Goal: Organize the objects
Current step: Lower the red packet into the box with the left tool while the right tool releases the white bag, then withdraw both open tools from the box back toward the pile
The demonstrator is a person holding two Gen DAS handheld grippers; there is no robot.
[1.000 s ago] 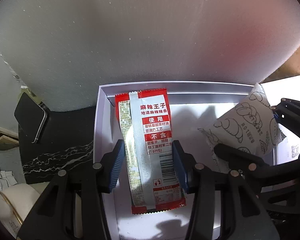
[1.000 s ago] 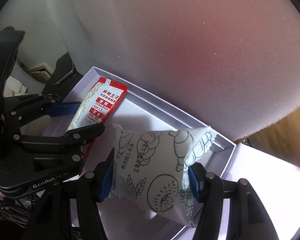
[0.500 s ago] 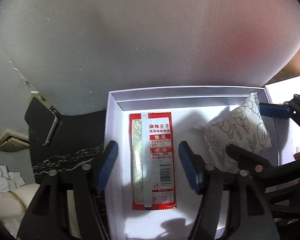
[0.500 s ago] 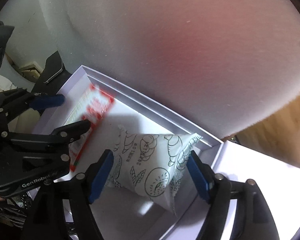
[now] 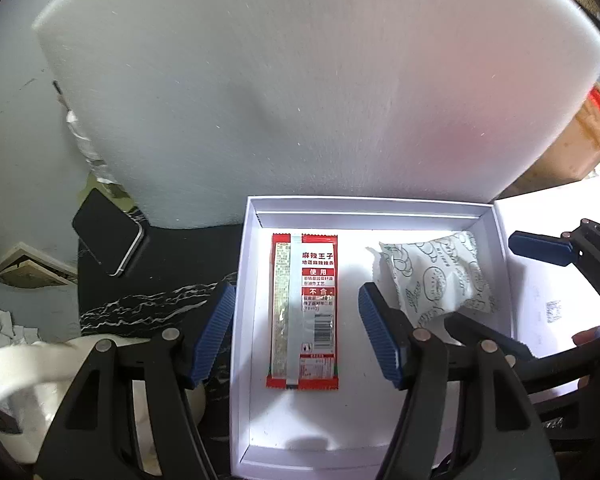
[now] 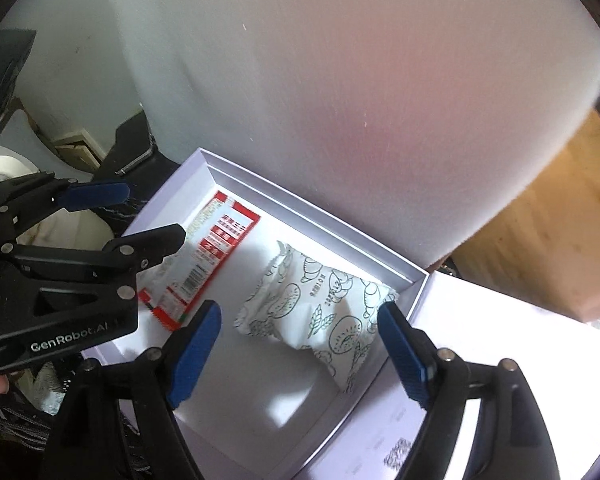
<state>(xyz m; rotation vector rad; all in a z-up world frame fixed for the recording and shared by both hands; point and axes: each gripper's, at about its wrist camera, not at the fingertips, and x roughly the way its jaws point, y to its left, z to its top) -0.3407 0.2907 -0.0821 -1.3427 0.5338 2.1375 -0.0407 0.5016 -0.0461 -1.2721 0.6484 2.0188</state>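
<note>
A white open box (image 5: pixel 240 320) (image 6: pixel 380 392) holds two snacks. A red and white spicy strip packet (image 5: pixel 304 312) (image 6: pixel 208 256) lies flat in its left half. A white bread pouch with line drawings (image 5: pixel 436 276) (image 6: pixel 320 308) lies in its right half. My left gripper (image 5: pixel 296 336) is open and empty, raised above the red packet. It also shows in the right wrist view (image 6: pixel 140 216). My right gripper (image 6: pixel 300 352) is open and empty, above the pouch, and appears at the right of the left wrist view (image 5: pixel 496 288).
A big white foam board (image 5: pixel 320 80) stands right behind the box. The box lid (image 6: pixel 480 360) lies to the right. A black phone (image 5: pixel 108 232) leans at the left on a dark marbled surface (image 5: pixel 148 304). A white mug (image 5: pixel 24 384) sits at lower left. A cardboard box (image 6: pixel 560 220) stands at right.
Both grippers let go of their snacks, opened wide and drew back upward. The red packet and the pouch now lie in the box.
</note>
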